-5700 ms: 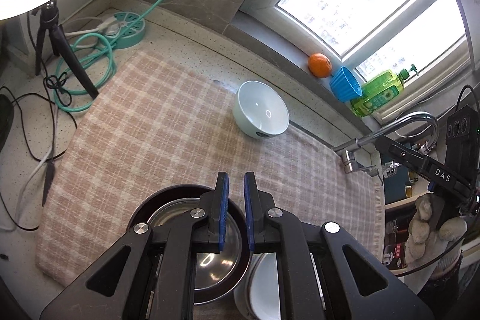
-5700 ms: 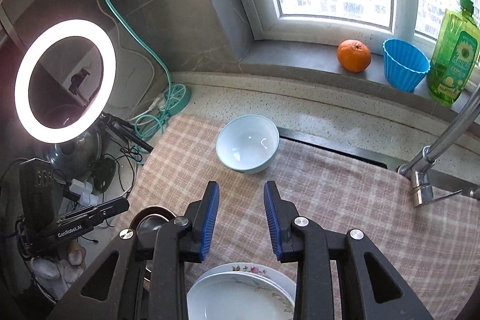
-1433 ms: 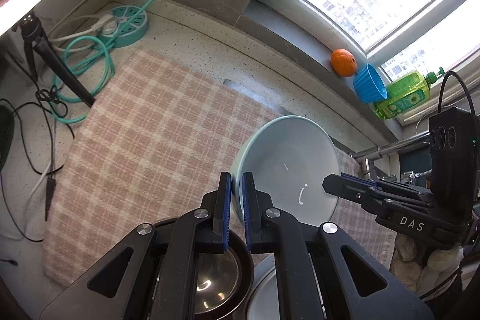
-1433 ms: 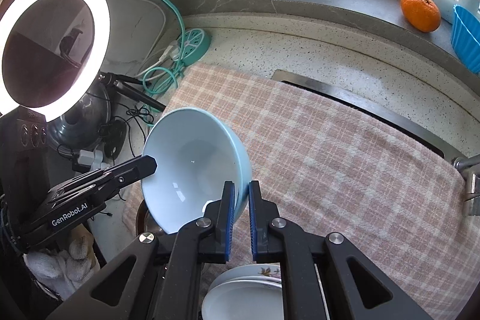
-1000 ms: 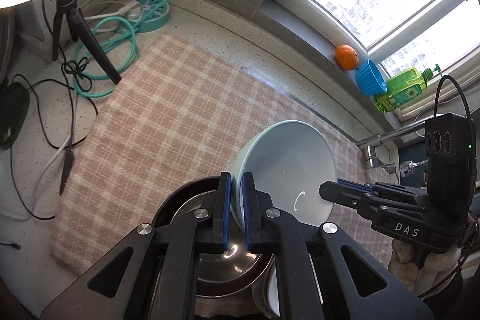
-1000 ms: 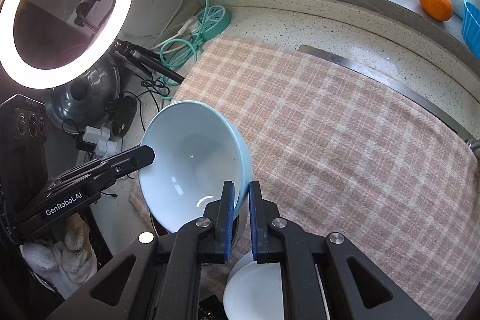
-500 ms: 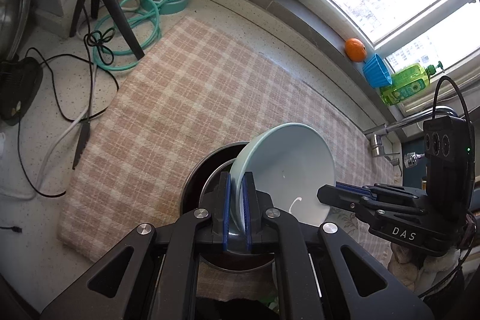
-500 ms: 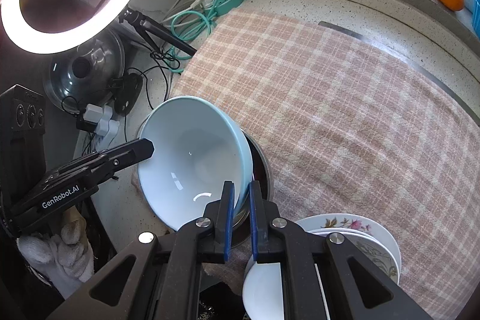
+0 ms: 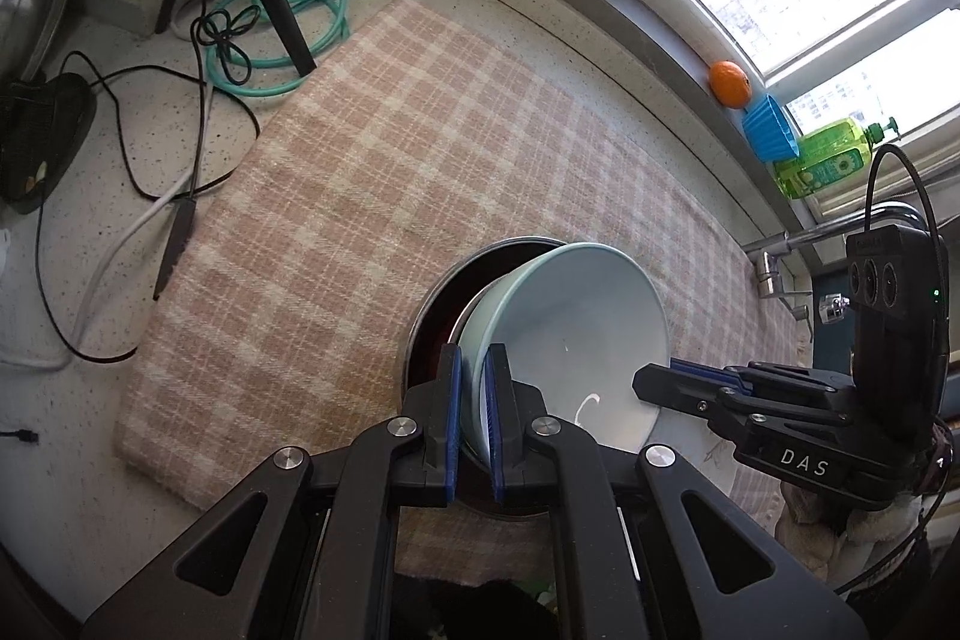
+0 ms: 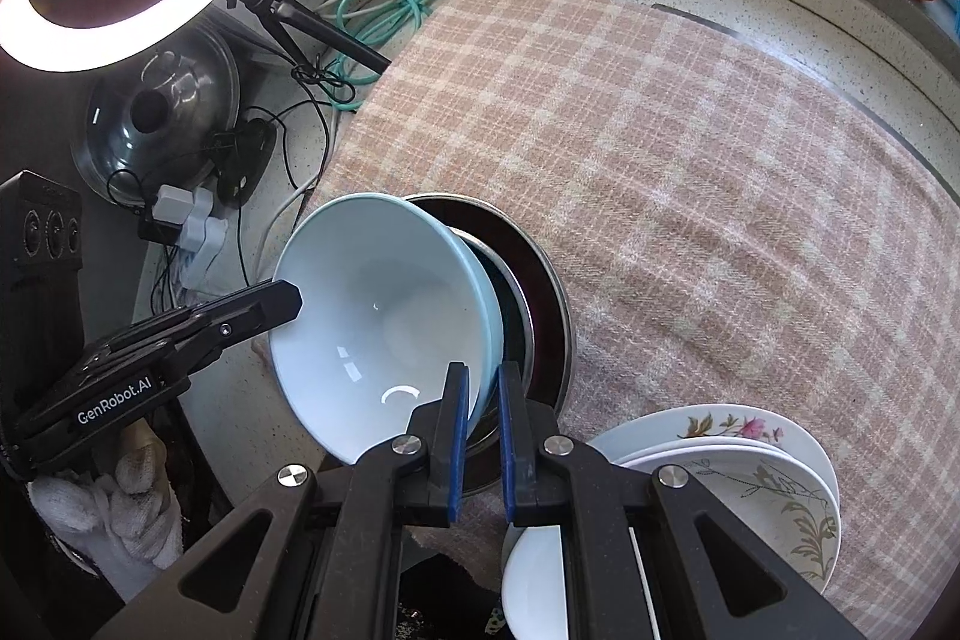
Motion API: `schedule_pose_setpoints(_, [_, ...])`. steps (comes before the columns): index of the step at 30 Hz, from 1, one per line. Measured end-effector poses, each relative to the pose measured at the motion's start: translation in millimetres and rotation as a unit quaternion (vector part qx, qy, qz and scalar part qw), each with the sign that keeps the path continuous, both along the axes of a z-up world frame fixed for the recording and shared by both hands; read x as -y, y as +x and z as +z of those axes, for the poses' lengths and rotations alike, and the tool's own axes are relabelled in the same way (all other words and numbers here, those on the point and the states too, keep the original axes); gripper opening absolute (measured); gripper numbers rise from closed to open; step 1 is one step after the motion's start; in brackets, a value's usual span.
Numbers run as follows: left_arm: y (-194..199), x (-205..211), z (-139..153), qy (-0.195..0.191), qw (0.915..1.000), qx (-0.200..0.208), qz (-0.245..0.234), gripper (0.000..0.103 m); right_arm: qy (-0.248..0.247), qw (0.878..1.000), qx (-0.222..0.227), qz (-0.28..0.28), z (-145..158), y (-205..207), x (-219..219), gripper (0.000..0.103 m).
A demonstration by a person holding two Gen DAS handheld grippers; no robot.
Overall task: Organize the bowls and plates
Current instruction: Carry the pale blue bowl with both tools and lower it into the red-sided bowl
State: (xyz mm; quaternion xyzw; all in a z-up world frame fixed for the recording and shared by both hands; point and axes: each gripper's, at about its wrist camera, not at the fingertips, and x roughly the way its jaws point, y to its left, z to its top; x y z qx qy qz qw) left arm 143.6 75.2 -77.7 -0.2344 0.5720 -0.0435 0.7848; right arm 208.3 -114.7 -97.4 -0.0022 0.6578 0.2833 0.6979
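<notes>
A glossy pale-blue bowl [image 9: 564, 334], white inside, is tilted over the dark metal-rimmed bowl [image 10: 540, 292] near the checked cloth's [image 9: 384, 160] front edge. The left gripper [image 9: 474, 418] and right gripper [image 10: 482, 433] each pinch opposite sides of its rim between blue-padded fingers. Stacked floral plates [image 10: 762, 466] lie just beside.

steel bowl [image 10: 528, 304] — mostly behind blue bowl [image 10: 384, 316] — plates [image 10: 750, 466] cropped
</notes>
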Motion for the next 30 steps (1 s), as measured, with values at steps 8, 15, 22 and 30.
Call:
schedule_pose_setpoints(8, [-4, 3, -7, -0.004, 0.9999, -0.007, -0.007, 0.006, -0.011, 1.0, -0.002, -0.001, -6, -1, -1, 0.009])
schedule_pose_setpoints(15, [-3, 5, -9, -0.001, 0.9999, -0.009, -0.011, 0.006, -0.021, 1.0, -0.004, 0.002, -9, -2, -1, 0.009])
schedule_pose_setpoints(22, [-1, 6, -12, 0.001, 0.9999, -0.012, -0.012, 0.006, -0.026, 1.0, 0.001, 0.005, -8, -2, -2, 0.011])
schedule_pose_setpoints(30, [-1, 7, -12, 0.008, 0.9997, -0.011, -0.019, 0.006, -0.031, 0.999, 0.008, 0.011, -5, -1, -3, 0.011])
